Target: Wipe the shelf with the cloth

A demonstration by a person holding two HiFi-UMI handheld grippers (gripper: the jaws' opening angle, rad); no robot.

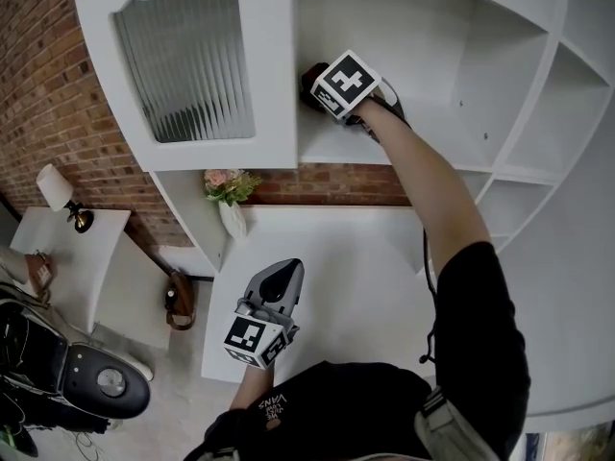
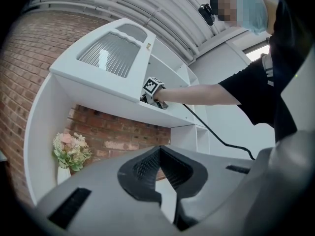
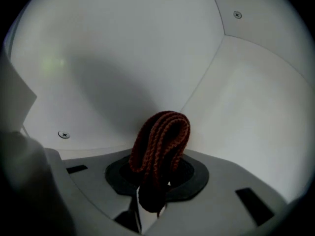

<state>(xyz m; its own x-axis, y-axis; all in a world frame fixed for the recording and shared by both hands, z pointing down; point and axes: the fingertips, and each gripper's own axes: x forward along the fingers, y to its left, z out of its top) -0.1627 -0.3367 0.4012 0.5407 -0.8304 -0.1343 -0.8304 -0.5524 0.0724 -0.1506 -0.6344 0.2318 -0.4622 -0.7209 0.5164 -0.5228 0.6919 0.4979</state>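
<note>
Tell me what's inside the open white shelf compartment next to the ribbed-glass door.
Only the right gripper, shut on a folded rust-brown knitted cloth, is inside the white shelf compartment. The gripper and arm cover part of its floor, so that patch can't be checked.

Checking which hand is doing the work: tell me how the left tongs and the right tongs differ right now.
The right tongs are shut on a folded rust-brown cloth. The left tongs are shut on nothing. The right tongs reach up into the white shelf compartment, while the left tongs are held low, outside it, close to the person's body. Both are the same grey make, one in each hand.
</note>
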